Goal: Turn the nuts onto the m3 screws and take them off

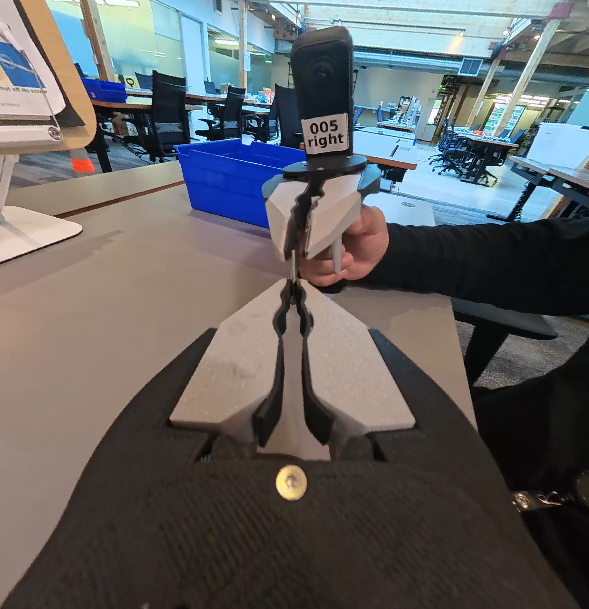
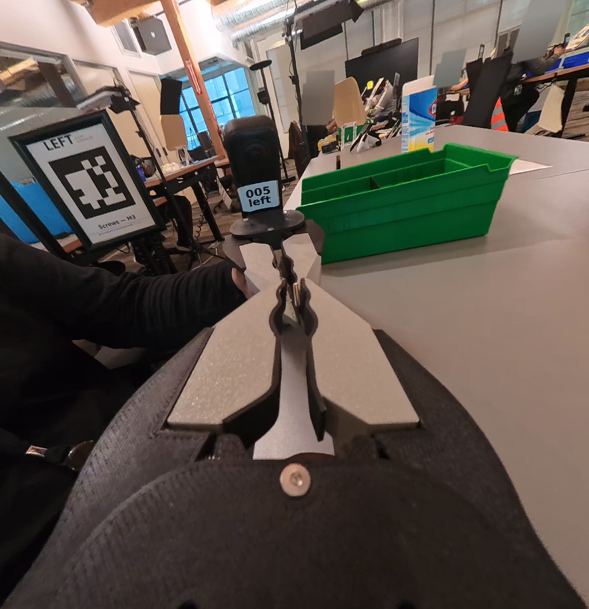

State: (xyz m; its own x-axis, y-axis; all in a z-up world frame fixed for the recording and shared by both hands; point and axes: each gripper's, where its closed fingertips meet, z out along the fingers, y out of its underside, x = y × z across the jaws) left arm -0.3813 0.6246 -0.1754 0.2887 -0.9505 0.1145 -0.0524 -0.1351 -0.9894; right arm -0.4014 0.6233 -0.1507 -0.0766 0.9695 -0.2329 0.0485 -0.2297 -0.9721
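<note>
Meeting tip to tip above the table (image 1: 155, 296), right tool (image 2: 293, 293) clenching screw (image 2: 296, 294), left tool (image 1: 292, 290) clenched.

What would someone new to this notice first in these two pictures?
Probably the two tongs meeting tip to tip in mid-air above the grey table, pinching a thin metal screw between them: the left tongs from below and the right tongs from above. Next, the bright bins: a blue bin behind them in the left view, a green bin in the right view.
</note>
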